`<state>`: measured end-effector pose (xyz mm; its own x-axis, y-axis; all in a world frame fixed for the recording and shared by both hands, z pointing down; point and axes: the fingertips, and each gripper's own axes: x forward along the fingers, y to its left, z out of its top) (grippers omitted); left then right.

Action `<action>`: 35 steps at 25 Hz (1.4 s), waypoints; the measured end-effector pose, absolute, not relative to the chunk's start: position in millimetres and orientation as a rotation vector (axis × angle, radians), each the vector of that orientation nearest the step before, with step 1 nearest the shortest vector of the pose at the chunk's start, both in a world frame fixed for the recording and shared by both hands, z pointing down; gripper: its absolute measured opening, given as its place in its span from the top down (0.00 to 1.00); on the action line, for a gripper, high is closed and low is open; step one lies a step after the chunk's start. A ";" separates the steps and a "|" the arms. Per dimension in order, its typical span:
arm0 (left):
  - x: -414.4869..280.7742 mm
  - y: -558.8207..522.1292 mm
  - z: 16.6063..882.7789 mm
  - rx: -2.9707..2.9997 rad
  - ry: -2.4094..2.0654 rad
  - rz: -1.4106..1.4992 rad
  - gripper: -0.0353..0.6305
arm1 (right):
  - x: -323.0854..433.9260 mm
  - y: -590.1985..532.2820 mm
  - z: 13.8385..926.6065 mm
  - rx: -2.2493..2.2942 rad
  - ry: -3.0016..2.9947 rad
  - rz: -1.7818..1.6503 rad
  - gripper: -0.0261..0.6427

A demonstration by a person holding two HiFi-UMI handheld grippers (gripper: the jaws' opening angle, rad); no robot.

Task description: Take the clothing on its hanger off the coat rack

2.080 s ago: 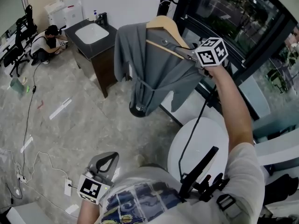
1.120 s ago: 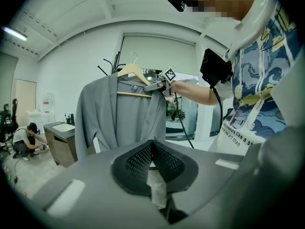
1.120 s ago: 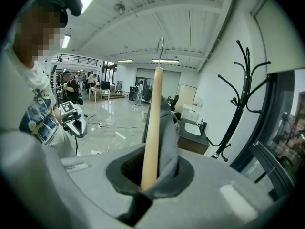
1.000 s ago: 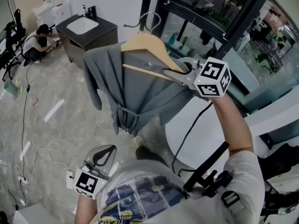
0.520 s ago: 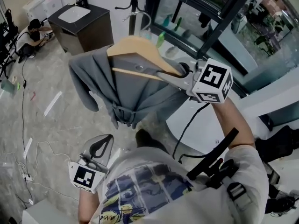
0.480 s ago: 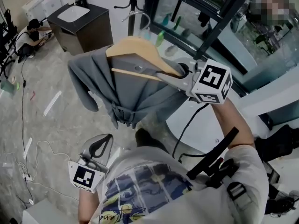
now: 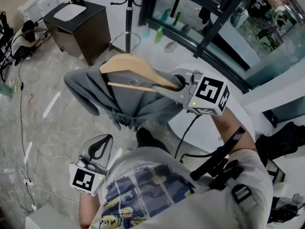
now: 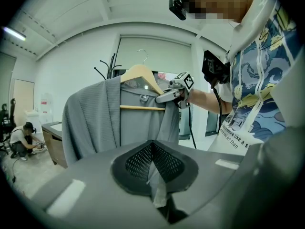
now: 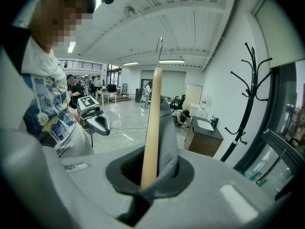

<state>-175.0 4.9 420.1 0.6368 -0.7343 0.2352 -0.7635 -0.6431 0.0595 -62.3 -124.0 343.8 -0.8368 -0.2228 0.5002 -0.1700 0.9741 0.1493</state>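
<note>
We held the hanger (image 7: pixel 128 68) and shirt (image 7: pixel 95 87) clear of the rack (image 7: pixel 127 13) at twelve o'clock, the right gripper (image 7: pixel 172 84) jaws pinching the hanger's end, the left gripper (image 7: pixel 99 149) jaws pressed together empty at seven; next, we judged, came carrying it off.

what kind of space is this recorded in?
Probably an open-plan office or lab floor: an office chair in the background, a coat rack by a glazed wall, a sink cabinet, and loose cables across the tiled floor.
</note>
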 end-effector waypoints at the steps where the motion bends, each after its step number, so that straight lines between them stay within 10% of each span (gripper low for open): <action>1: -174.9 4.7 420.2 2.695 -1.244 0.286 0.94 | -62.4 -122.4 345.7 0.274 -2.582 -0.127 0.95; 35: -176.2 0.4 421.3 2.717 -1.212 0.281 0.94 | -75.0 -94.9 366.7 0.218 -2.567 -0.117 0.95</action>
<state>-176.2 0.4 421.3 0.6553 -0.7189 0.2320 -0.7476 -0.6611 0.0630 -75.0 -94.9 366.7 -0.8328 -0.1792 0.5238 -0.1310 0.9831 0.1280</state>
